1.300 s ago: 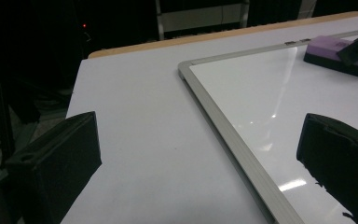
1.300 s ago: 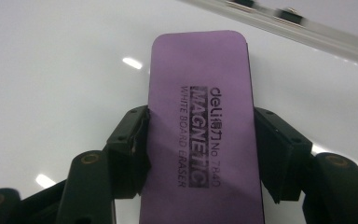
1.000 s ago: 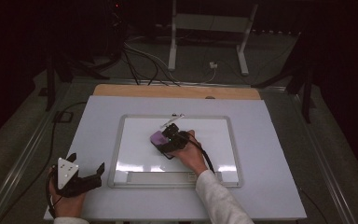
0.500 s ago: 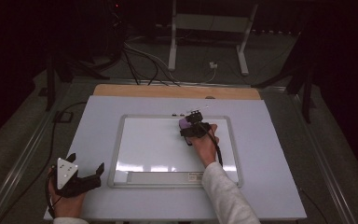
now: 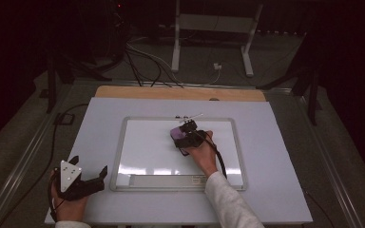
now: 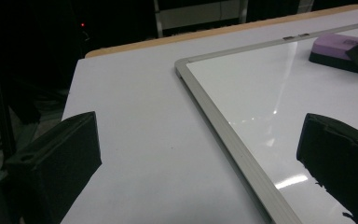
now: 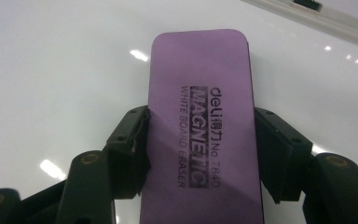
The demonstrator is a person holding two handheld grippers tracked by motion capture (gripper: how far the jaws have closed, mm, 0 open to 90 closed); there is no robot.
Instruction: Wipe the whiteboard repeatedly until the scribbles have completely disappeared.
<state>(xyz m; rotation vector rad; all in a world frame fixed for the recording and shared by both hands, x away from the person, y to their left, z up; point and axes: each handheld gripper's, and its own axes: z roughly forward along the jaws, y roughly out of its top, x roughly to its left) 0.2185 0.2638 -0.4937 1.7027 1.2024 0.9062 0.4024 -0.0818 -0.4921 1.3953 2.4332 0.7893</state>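
Note:
A purple magnetic whiteboard eraser (image 7: 200, 135) lies flat on the whiteboard (image 5: 147, 152), in its upper middle part. My right gripper (image 5: 185, 137) is shut on the eraser (image 5: 178, 133), one jaw pressed against each long side. The board is a white panel with a silver frame, lying on the pale table. My left gripper (image 5: 88, 183) rests at the table's front left corner, off the board, open with nothing between its fingers (image 6: 60, 154). From there the eraser (image 6: 338, 46) is seen far off on the whiteboard (image 6: 242, 93).
The pale tabletop (image 5: 275, 156) surrounds the board, with a wooden strip (image 5: 180, 93) along its far edge. A small clip or marker part (image 5: 190, 116) lies at the board's top frame. Cables (image 5: 142, 61) and a metal stand (image 5: 209, 28) occupy the dark floor beyond.
My right gripper has slid the eraser across the board: from mid-left to the upper right, then back left to the upper middle. The left gripper has stayed put.

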